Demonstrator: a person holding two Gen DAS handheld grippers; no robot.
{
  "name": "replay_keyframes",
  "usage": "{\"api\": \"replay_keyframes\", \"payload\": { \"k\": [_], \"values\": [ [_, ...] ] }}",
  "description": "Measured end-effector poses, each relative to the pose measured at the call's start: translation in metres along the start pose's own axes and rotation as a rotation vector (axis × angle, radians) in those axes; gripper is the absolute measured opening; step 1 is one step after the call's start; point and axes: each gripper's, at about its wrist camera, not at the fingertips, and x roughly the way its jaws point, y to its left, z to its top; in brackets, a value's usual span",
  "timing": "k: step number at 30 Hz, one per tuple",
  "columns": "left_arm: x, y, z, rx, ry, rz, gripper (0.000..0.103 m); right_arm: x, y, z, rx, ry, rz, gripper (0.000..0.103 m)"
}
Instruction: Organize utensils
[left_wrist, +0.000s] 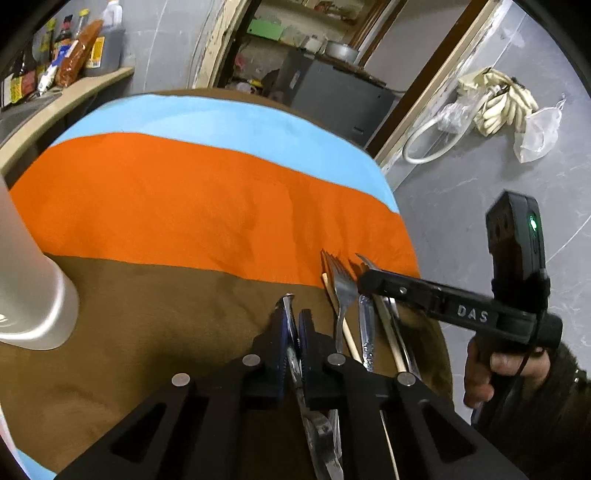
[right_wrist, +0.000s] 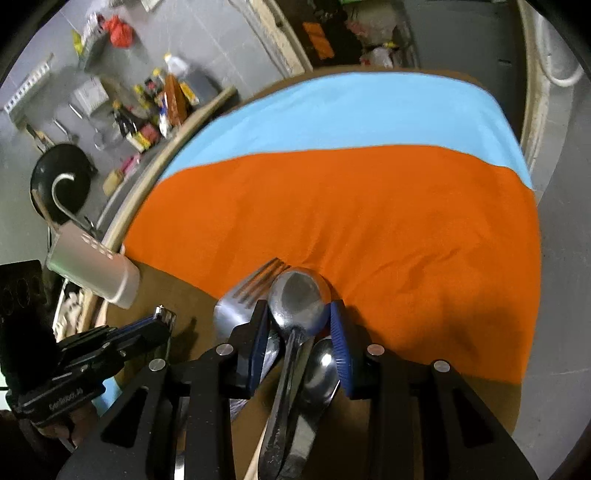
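A pile of metal utensils lies on the brown part of the striped cloth: forks (left_wrist: 341, 286), a wooden chopstick (left_wrist: 388, 328) and spoons (right_wrist: 299, 299). My left gripper (left_wrist: 295, 317) is shut on a metal utensil handle (left_wrist: 291, 354) just left of the pile. My right gripper (right_wrist: 299, 325) is open over the pile, its blue pads (right_wrist: 340, 343) on either side of a large spoon; it also shows in the left wrist view (left_wrist: 365, 282). A white utensil holder (left_wrist: 26, 288) stands at the table's left; it also shows in the right wrist view (right_wrist: 92, 266).
The table carries a cloth with light blue (left_wrist: 221, 118), orange (left_wrist: 184, 199) and brown (left_wrist: 147, 332) stripes. A counter with bottles and packets (left_wrist: 62, 55) is beyond the table's left. The table's right edge drops to a grey floor (left_wrist: 461, 206).
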Motion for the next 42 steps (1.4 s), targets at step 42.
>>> {"api": "replay_keyframes", "payload": {
  "k": [42],
  "values": [
    [-0.234, 0.07, 0.062, 0.156, -0.405, -0.153, 0.003, -0.18, 0.211, -0.04, -0.082, -0.684, -0.237, 0.028]
  ]
}}
